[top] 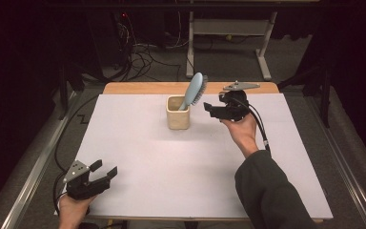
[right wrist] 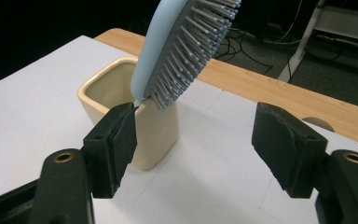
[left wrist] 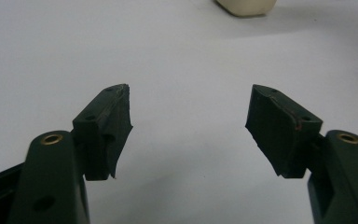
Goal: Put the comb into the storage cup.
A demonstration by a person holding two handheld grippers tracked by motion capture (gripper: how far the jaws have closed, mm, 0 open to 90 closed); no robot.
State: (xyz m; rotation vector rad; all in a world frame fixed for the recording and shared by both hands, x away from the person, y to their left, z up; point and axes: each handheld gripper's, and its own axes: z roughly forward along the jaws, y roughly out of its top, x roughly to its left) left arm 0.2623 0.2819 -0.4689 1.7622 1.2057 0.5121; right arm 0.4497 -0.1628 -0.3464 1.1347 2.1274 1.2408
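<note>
White sheet [top: 171,162] covers wooden table [top: 138,88]; cables [top: 143,57], desk frame [top: 228,28] behind.

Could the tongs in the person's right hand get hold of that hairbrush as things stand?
Probably yes. The right tongs are open beside the cup, and the hairbrush leans out over its rim with nothing in between.

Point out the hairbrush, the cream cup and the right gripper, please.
hairbrush [top: 196,88]: high view, on its blue head.
cream cup [top: 177,119]: high view, on its front wall.
right gripper [top: 209,109]: high view, between its open jaw tips.
</note>
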